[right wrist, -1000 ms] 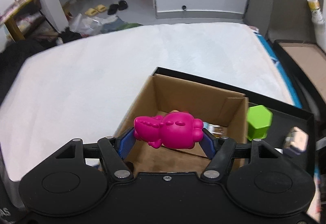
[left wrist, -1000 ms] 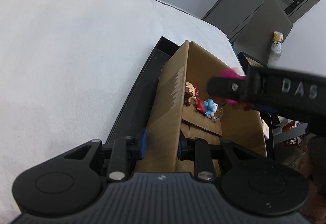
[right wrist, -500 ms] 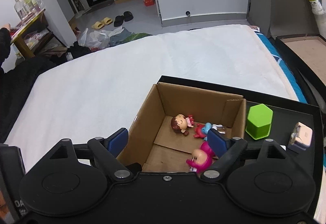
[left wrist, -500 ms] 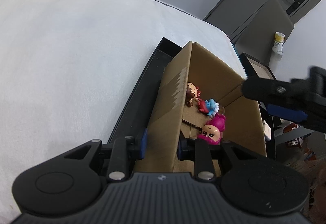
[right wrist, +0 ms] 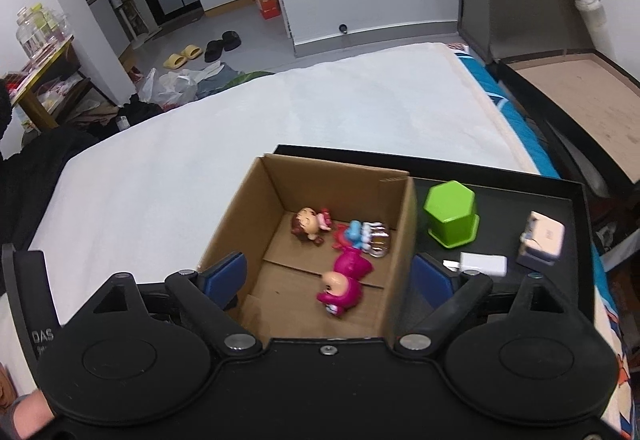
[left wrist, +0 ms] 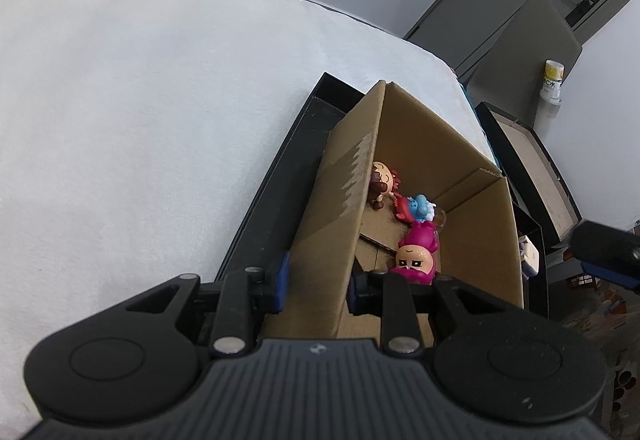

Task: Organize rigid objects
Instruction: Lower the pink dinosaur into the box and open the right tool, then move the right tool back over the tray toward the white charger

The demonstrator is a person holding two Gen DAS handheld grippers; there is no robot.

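A cardboard box [right wrist: 256,200] stands in a black tray [right wrist: 560,196] on the white bed. A magenta figurine [right wrist: 346,282] lies inside it, also shown in the left wrist view [left wrist: 416,256]. A brown-haired doll [right wrist: 310,222] and a blue-and-red toy [right wrist: 358,236] lie further in. My left gripper [left wrist: 318,280] is shut on the box's left wall [left wrist: 340,208]. My right gripper [right wrist: 330,276] is open and empty above the box's near end. A green hexagonal block [right wrist: 452,212] stands in the tray right of the box.
A small white boxy device [right wrist: 542,238] and a flat white item [right wrist: 482,264] lie in the tray at the right. A second black box with a brown floor [right wrist: 580,80] stands beyond the bed's right edge. The white bed [left wrist: 140,120] spreads left.
My right gripper opened and let the magenta figurine drop into the box, then drew back and up. The left gripper stayed clamped on the box wall.
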